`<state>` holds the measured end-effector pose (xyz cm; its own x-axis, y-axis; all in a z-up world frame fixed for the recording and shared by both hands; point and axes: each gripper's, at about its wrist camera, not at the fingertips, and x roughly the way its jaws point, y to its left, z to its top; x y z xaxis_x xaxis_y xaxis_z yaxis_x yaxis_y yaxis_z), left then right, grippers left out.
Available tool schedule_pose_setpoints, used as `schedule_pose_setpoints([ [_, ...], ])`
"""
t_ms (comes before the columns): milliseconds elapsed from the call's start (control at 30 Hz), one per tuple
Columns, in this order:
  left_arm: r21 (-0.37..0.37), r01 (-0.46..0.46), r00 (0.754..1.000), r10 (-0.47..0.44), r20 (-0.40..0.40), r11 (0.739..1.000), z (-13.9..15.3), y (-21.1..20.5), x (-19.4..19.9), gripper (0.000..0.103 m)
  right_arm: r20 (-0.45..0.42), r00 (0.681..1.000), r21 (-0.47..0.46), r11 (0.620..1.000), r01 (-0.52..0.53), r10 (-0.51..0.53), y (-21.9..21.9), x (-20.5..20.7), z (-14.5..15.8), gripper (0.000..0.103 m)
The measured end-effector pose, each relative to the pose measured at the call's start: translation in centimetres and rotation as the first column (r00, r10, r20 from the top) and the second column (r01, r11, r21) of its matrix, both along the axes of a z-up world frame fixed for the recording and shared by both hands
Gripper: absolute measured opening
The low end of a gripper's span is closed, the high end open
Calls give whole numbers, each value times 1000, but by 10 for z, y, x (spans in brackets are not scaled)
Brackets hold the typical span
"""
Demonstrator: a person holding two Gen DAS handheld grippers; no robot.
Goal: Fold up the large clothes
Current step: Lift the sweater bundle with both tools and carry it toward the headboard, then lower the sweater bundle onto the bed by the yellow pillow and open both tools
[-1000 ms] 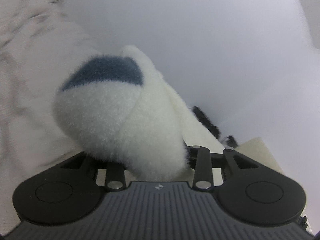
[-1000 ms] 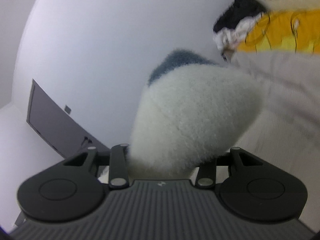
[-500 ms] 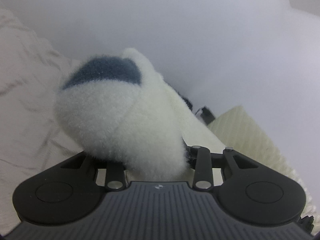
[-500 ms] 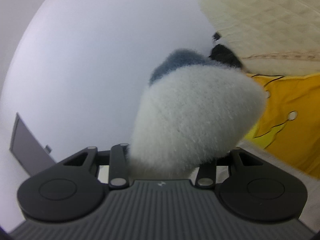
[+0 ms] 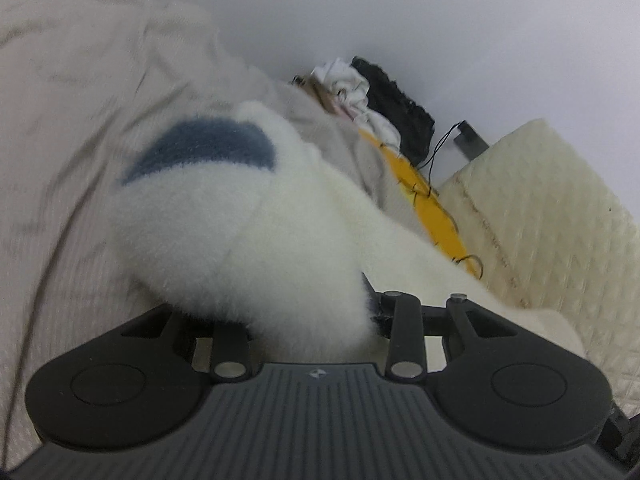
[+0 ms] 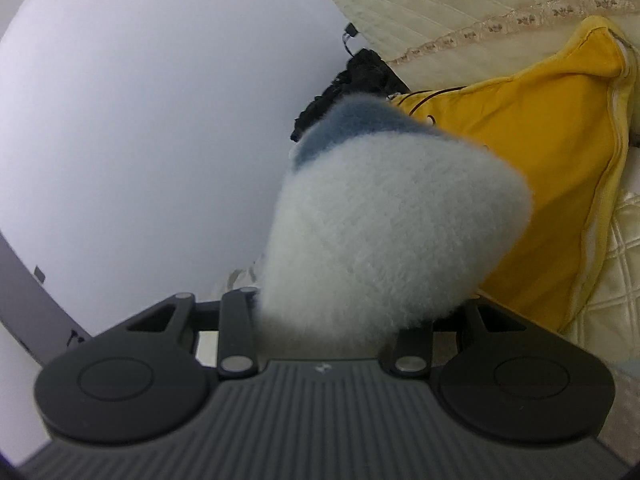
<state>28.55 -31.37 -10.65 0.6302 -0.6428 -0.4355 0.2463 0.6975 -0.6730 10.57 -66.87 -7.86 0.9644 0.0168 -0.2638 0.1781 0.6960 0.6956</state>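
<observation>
A fluffy white garment with a blue patch (image 5: 248, 232) bunches between the fingers of my left gripper (image 5: 308, 312), which is shut on it; the fingertips are buried in the fleece. The garment trails off to the right over the bed. In the right wrist view the same fluffy white and blue garment (image 6: 384, 232) fills the jaws of my right gripper (image 6: 332, 320), shut on it, fingertips hidden. Both bunches are held up in the air.
A beige bedspread (image 5: 72, 160) lies at left. A yellow pillow (image 6: 532, 160), a cream quilted headboard (image 5: 560, 208), a pile of black and white clothes (image 5: 380, 92) and a white wall (image 6: 140, 120) are behind. A dark panel (image 6: 24, 280) stands at lower left.
Both grippers have swung while holding the garment: the left view now shows bedspread, clothes pile and headboard; the right view has turned from the bedspread to the yellow pillow and headboard.
</observation>
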Motion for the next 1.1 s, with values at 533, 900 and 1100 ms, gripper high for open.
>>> schedule_pose_setpoints([
  [533, 56, 34, 999, -34, -3, 998, -42, 6, -26, 62, -14, 1000, 48, 998, 26, -25, -1, -10, -35, 52],
  [900, 197, 59, 998, -51, -46, 979, -21, 24, -52, 78, -155, 987, 76, 995, 57, -45, 10, -27, -21, 59],
  [1100, 297, 49, 997, -63, 38, 954, 19, 40, -90, 78, -229, 970, -16, 997, 77, -78, 29, -58, 6, 61],
])
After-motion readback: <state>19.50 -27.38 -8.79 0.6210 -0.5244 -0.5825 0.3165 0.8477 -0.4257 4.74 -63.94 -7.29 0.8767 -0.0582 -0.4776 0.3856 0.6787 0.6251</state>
